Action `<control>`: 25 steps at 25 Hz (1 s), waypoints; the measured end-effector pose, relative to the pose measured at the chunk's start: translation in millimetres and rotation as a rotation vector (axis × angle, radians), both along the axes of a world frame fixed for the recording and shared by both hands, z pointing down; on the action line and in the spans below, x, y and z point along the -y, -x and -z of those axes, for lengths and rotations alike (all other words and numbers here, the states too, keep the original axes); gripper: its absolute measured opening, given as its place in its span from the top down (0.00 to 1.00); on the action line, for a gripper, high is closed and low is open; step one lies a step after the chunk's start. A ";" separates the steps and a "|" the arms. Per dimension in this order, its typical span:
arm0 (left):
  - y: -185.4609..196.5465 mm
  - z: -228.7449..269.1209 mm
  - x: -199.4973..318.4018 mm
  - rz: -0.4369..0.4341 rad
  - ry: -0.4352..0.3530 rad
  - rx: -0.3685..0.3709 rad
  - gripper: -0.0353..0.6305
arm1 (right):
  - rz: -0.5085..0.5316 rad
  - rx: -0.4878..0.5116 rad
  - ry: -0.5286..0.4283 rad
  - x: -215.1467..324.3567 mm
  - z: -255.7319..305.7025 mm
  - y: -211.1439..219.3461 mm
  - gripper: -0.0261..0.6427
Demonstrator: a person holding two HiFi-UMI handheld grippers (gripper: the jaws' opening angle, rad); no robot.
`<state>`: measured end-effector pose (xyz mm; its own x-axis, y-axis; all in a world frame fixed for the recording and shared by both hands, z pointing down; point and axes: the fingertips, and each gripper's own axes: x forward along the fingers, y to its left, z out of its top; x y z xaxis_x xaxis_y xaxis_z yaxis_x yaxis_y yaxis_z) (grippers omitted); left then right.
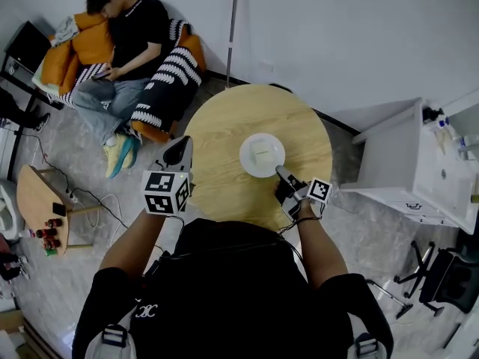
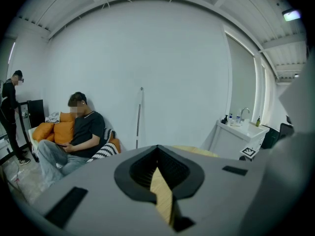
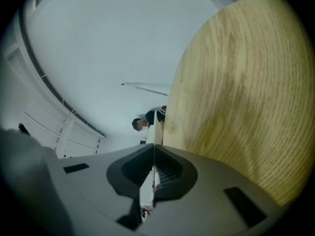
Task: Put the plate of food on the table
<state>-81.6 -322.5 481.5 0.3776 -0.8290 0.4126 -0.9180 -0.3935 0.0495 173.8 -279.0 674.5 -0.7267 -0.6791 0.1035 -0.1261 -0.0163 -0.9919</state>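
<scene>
Presently: plate [image 1: 250, 164], white, food [image 1: 263, 152] at centre, apparently resting on round desk [image 1: 224, 126]. Right claw [image 1: 284, 176] clamped on its near rim. Left claw [image 1: 179, 152] closed, empty, at desk's left edge. Advice: confirm plate sits flat, then part jaws gently.

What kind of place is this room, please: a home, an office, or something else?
Probably an office lounge or break room: a round wooden table and plate, an orange sofa where a person sits, and a white sink cabinet.
</scene>
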 end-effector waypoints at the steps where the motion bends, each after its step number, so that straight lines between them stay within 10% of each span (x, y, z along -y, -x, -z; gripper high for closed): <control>1: 2.0 0.4 0.2 -0.001 -0.001 0.004 0.94 | 0.018 -0.007 0.004 -0.1 -2.7 1.8 0.94; 25: 17.1 -1.1 -10.3 0.023 -0.014 0.017 0.94 | 0.057 -0.103 0.087 -6.8 -37.0 4.8 0.94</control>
<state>-98.7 -312.1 482.6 0.3517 -0.8431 0.4068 -0.9274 -0.3731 0.0285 169.0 -272.2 711.4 -0.7462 -0.6226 0.2358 -0.2299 -0.0914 -0.9689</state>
